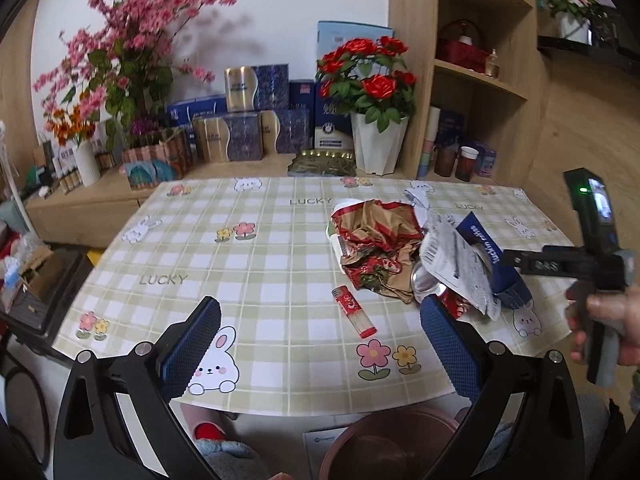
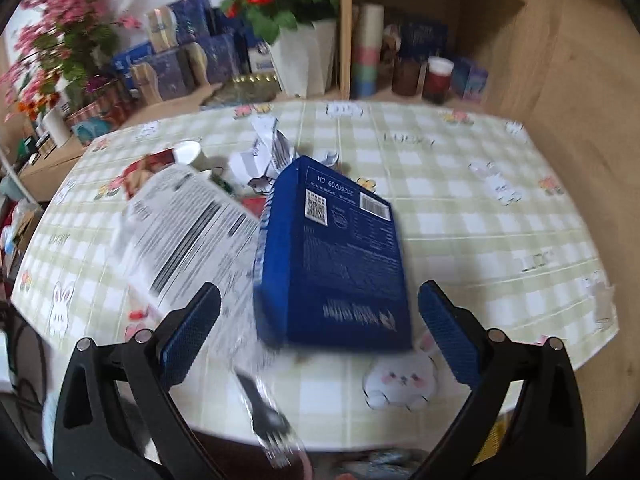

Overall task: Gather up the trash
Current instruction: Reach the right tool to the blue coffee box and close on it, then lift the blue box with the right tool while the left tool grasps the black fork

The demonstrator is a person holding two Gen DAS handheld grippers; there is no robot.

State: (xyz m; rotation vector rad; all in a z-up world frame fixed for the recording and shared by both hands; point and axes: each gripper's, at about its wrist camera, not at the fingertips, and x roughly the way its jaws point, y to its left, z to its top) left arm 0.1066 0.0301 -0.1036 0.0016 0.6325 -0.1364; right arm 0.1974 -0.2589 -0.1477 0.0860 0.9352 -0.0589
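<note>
A heap of trash lies on the checked tablecloth [image 1: 248,264]: a crumpled red and brown wrapper [image 1: 376,248], a white printed wrapper [image 1: 452,268], a blue box [image 1: 496,256] and a shiny can [image 1: 426,280] partly buried under them. A red lighter-like stick [image 1: 354,312] lies apart, nearer the front. My left gripper [image 1: 320,340] is open above the table's front edge, with nothing between its fingers. My right gripper [image 2: 320,336] is open with the blue box [image 2: 336,256] lying between its fingers; the white wrapper [image 2: 188,232] lies to its left. This view is blurred.
A brown round bin [image 1: 380,440] sits on the floor below the table's front edge. A hand [image 1: 608,320] holds the right gripper's handle at the right. A white pot of red roses [image 1: 378,144], boxes and shelves stand behind the table.
</note>
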